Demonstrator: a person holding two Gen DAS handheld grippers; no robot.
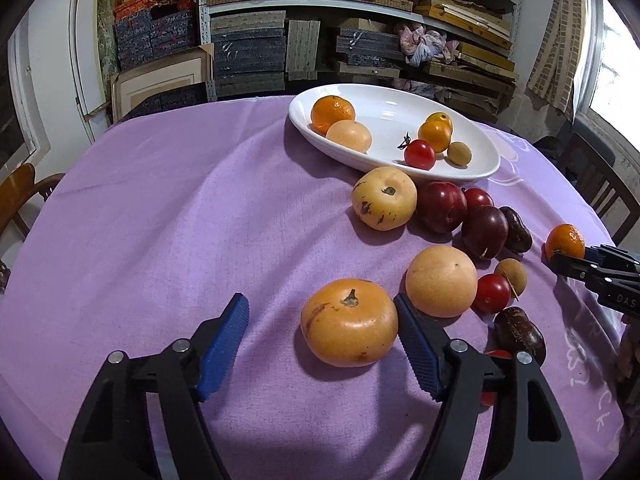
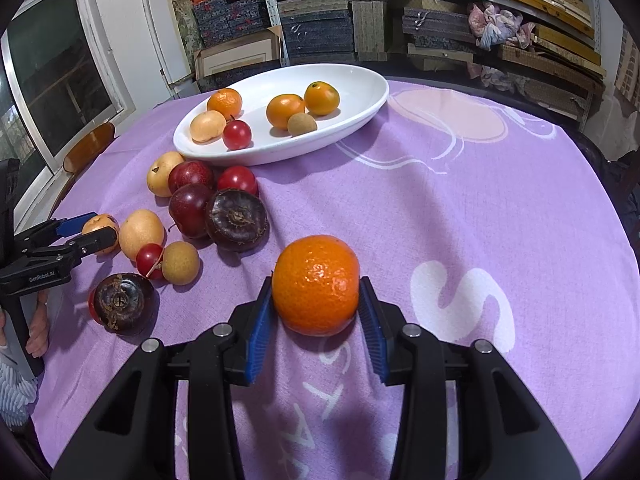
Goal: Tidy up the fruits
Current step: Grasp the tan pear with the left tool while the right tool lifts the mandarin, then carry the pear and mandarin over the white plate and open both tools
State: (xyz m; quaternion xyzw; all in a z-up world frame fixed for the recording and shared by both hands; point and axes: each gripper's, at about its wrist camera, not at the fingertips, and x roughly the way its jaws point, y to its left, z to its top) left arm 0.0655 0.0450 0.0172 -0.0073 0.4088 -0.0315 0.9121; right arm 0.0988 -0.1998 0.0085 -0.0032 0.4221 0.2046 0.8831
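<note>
Shelves crammed with flat patterned boxes line the wall behind a round surface (image 2: 480, 208) draped in purple cloth, and a white oval dish (image 2: 360, 108) sits toward the far side of it, already holding a handful of small fruits: mandarins, a pale peach-coloured one, a red cherry-like one and a little tan one. Everything else is best placed from that dish. Just in front of its near rim lies a loose huddle of fruit that has not been sorted yet, dark red plums (image 1: 442, 206), a speckled yellow apple (image 1: 384, 198), and two blackish round fruits farther out. Well in front of the dish, off to its right side, the right hand-held gripper (image 2: 318, 304) brackets a bright mandarin (image 2: 316, 284) that rests on the cloth; the blue pads sit right at its flanks, though whether they are pressing it I cannot tell. In front of the huddle, the left hand-held gripper (image 1: 320, 340) stands wide open, its right pad close against a squat orange persimmon-like fruit (image 1: 349, 322) and the left pad well clear. Both seem lined up to carry these pieces to the dish, one fruit per hand.
</note>
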